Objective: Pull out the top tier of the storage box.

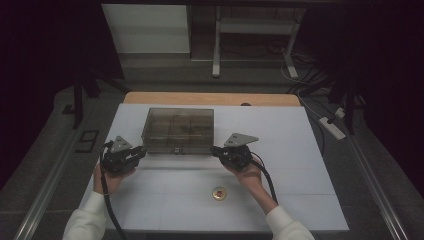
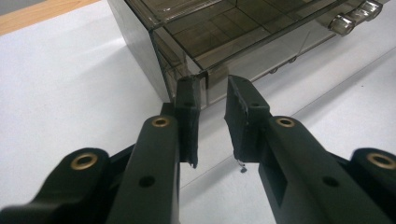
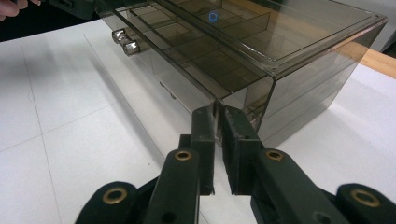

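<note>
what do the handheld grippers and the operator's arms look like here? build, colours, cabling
Both the left gripper and the right gripper are black, with two flat, squared jaws on chunky link arms. Brass-coloured bushings ring the pivot holes. Each carries a grey three-cornered plate on top, and a black cable trails back along each forearm. The person wears white long sleeves.

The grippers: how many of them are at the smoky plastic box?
2: the left gripper at the box's front-left corner, the right gripper at its front-right corner.
</note>
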### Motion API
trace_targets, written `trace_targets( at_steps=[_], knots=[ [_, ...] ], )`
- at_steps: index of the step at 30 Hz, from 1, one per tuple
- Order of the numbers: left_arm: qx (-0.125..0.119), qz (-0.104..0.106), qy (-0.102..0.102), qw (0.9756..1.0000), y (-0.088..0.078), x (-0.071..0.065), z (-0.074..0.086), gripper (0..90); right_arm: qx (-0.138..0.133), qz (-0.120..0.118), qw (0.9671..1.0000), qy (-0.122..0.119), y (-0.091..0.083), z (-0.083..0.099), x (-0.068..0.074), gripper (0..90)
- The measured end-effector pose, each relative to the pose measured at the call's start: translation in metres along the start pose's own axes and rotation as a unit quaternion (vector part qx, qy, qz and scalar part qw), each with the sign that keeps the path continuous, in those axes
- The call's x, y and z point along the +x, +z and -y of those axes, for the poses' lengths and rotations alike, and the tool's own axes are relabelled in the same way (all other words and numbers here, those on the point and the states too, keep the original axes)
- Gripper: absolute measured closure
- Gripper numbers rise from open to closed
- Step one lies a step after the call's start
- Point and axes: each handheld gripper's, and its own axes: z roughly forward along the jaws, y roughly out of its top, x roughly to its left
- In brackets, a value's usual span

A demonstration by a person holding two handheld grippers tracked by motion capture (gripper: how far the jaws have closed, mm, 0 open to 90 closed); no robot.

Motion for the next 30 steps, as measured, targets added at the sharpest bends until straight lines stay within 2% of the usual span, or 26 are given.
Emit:
trace_targets(
  at_steps=[25,30],
  knots=[
    [0.004,-0.001,0.003,1.0000,-0.0043,-0.0017,0.0032,73.7,0.002,-0.009,1.0000,-0.002,-0.0043,-0.0014,0.0051,82.2],
    [0.006,0.000,0.005,1.0000,-0.0052,-0.0022,0.0038,73.8,-0.003,-0.015,0.9999,0.004,-0.0048,0.0004,0.0051,82.2]
  ],
)
